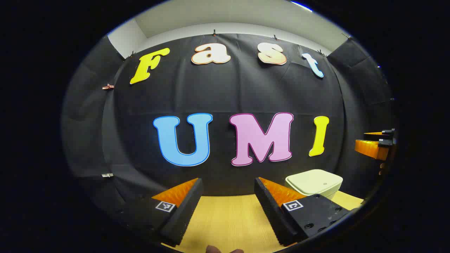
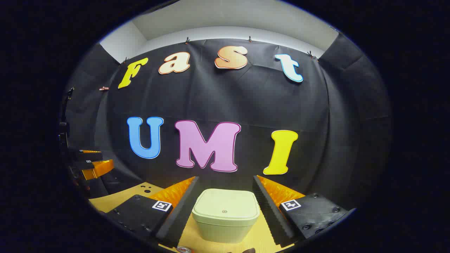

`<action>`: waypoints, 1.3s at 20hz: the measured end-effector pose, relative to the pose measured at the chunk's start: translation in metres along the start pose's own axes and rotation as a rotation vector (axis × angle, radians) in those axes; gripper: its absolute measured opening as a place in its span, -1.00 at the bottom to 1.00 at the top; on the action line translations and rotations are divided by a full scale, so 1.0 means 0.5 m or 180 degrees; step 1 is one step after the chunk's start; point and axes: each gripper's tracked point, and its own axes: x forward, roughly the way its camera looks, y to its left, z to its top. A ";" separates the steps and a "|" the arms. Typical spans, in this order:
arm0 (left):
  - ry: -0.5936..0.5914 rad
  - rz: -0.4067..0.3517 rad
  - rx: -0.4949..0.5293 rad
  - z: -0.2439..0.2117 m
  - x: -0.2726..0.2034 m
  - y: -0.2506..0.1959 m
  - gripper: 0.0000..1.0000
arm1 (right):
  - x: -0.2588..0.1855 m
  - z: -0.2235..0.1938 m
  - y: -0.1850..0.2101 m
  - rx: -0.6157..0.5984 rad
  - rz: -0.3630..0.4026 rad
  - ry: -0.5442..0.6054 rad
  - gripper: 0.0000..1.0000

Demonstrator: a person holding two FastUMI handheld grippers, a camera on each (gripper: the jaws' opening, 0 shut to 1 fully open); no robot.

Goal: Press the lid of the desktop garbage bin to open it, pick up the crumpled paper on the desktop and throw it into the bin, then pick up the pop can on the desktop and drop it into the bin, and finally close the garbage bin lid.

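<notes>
The right gripper [image 2: 225,196] hangs with its fingers spread wide apart, holding nothing. Just ahead of it, framed between the fingers, the garbage bin [image 2: 225,219] sits on the counter [image 2: 112,202] with its lid [image 2: 225,204] down. The left gripper [image 1: 228,196] is likewise apart and empty, the bin [image 1: 314,182] ahead to its right. The opening step looks to be in hand: next, one gripper should descend and press the lid. At the near edge of the right gripper view a sliver of metal, possibly the pop can [image 2: 184,250], cannot be identified with certainty.
</notes>
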 end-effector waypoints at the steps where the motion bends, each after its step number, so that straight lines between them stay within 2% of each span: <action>1: 0.0005 0.0004 0.0006 0.000 0.001 -0.001 0.91 | 0.000 0.001 0.002 0.0004 0.0012 0.0003 0.93; 21: 0.0093 0.0044 0.0036 -0.008 0.015 -0.011 0.90 | 0.021 -0.014 -0.003 0.0009 0.0084 0.0108 0.92; 25: 0.0105 0.0066 0.0028 -0.011 0.015 -0.007 0.90 | 0.026 -0.026 -0.001 0.0095 0.0122 0.0206 -0.84; 26: 0.0105 0.0073 0.0030 -0.013 0.015 -0.006 0.91 | 0.036 -0.031 0.001 0.0064 0.0141 0.0223 -0.89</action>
